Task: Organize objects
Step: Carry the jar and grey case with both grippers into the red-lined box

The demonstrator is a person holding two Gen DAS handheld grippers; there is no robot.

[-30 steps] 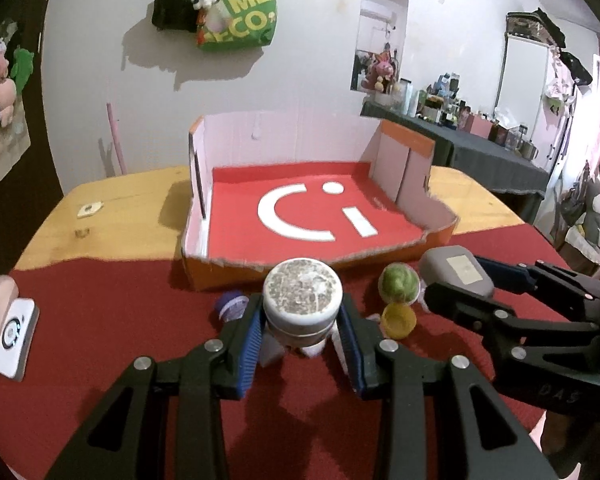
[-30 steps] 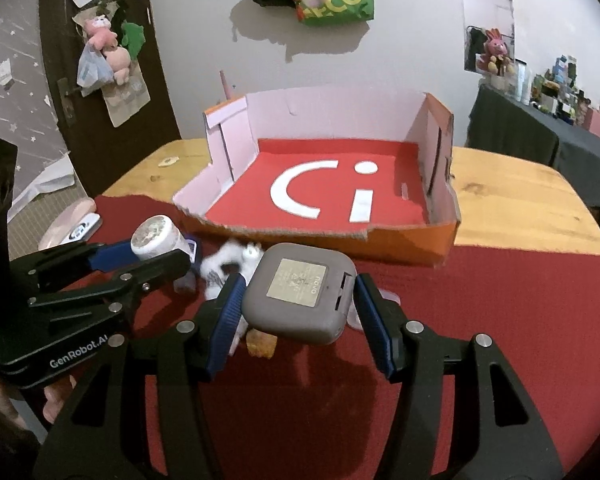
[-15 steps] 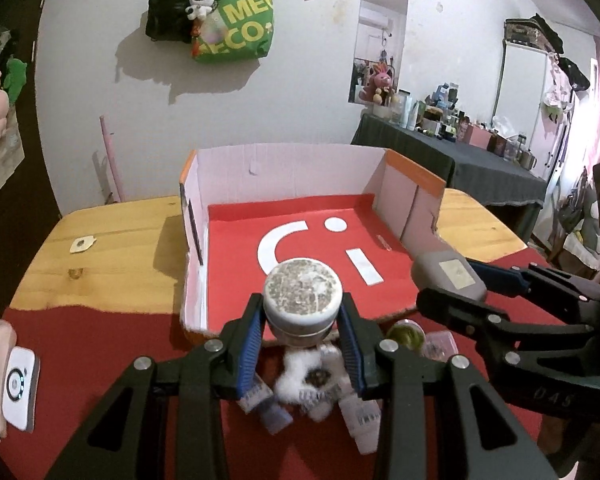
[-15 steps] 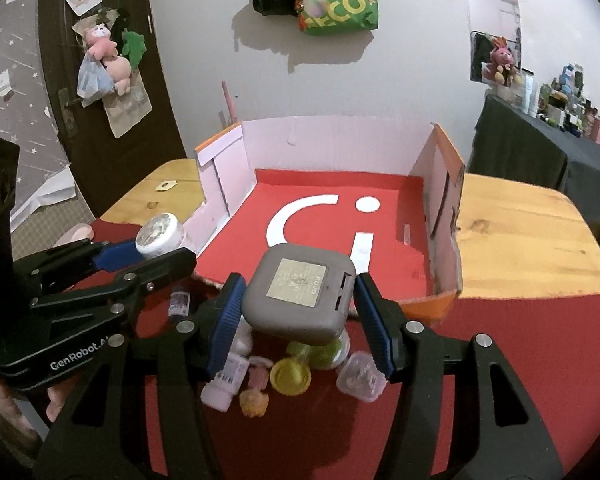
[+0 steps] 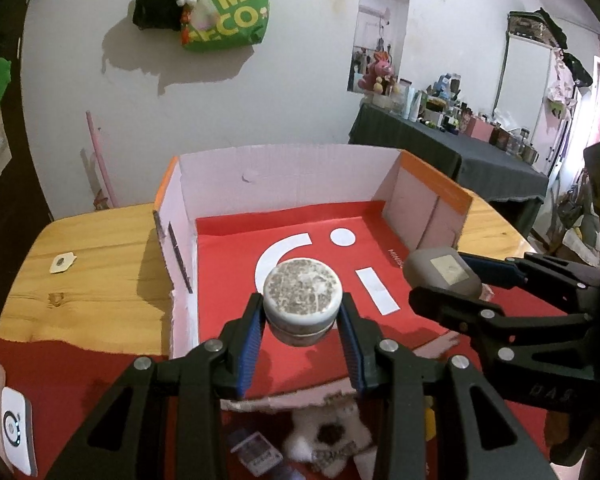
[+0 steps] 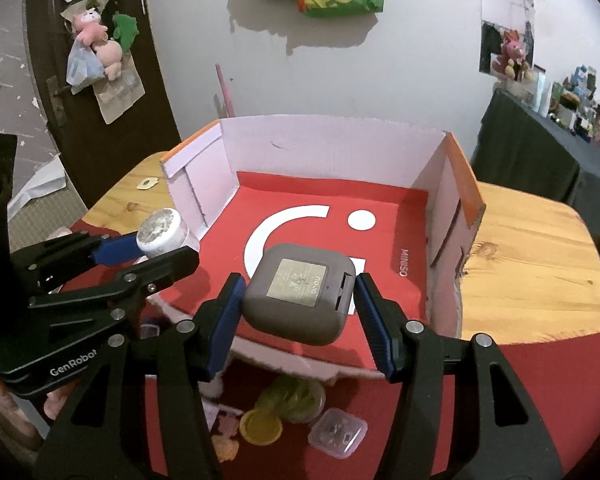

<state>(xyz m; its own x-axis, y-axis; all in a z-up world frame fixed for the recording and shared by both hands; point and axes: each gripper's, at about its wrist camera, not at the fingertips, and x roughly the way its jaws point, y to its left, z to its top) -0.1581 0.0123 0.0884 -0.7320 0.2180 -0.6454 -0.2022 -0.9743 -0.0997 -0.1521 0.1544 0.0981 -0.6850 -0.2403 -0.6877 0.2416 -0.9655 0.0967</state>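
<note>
Now the left gripper [image 5: 302, 316] clamps the round jar [image 5: 302, 303] and the right gripper [image 6: 298, 300] the grey case [image 6: 300, 294]; lower both gently onto the box [image 5: 284, 184] floor, frame centre, before loosening either.

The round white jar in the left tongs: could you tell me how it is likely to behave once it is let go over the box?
The round white jar is squat with a flat lid, so it should probably land stable if released upright. Its side is curved, so if tipped it may roll across the smooth red floor of the cardboard box. The left tongs pinch only its curved sides, so it might slip.
</note>
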